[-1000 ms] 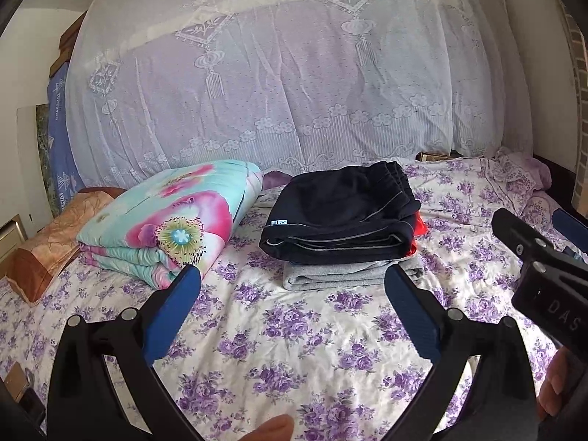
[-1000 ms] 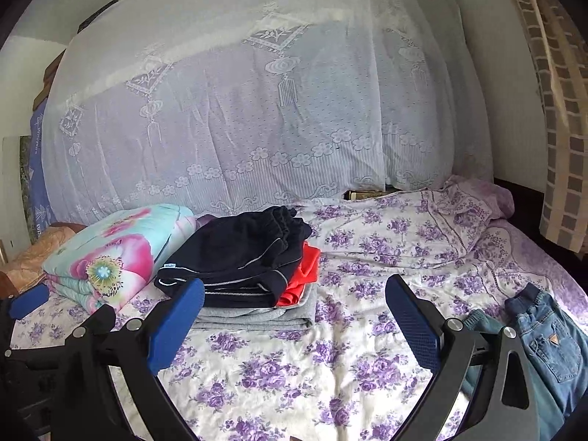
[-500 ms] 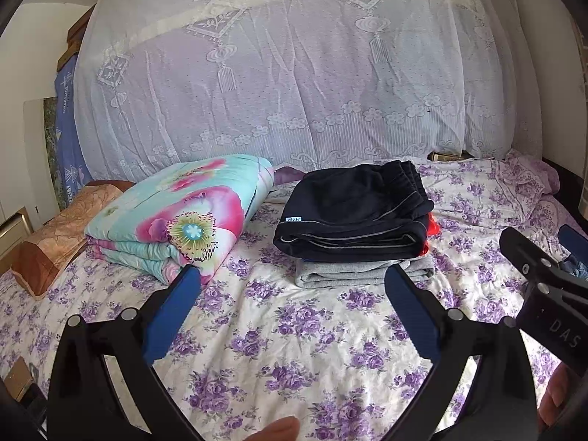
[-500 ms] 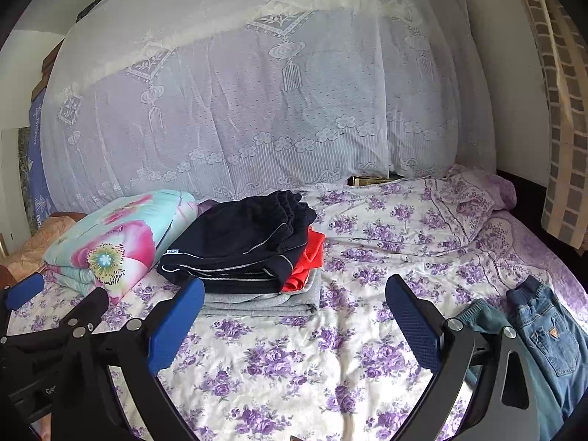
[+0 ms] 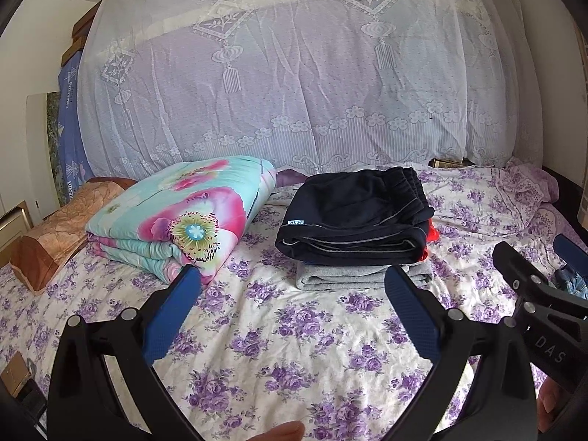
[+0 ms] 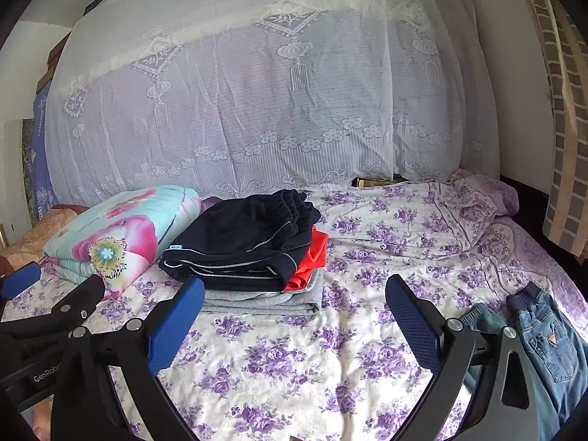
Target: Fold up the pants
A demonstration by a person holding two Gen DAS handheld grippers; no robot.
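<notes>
A stack of folded clothes stands mid-bed: folded black pants (image 5: 352,217) (image 6: 242,246) on top, a red garment (image 6: 312,261) under them, grey folded clothes (image 6: 264,299) at the bottom. Unfolded blue jeans (image 6: 544,341) lie at the right, behind my right gripper's right finger; a sliver shows in the left wrist view (image 5: 573,283). My left gripper (image 5: 290,312) is open and empty, above the sheet in front of the stack. My right gripper (image 6: 294,321) is open and empty, to the right of the left one.
A folded floral quilt (image 5: 176,220) (image 6: 110,239) lies left of the stack. An orange-brown pillow (image 5: 58,231) is at the far left. A lace-covered pile of bedding (image 5: 294,73) rises behind. The purple floral sheet (image 5: 294,349) covers the bed.
Both grippers have tilted up and drawn back slightly, so the stack and quilt sit lower in both views. Both stay open. No cloth has moved.
</notes>
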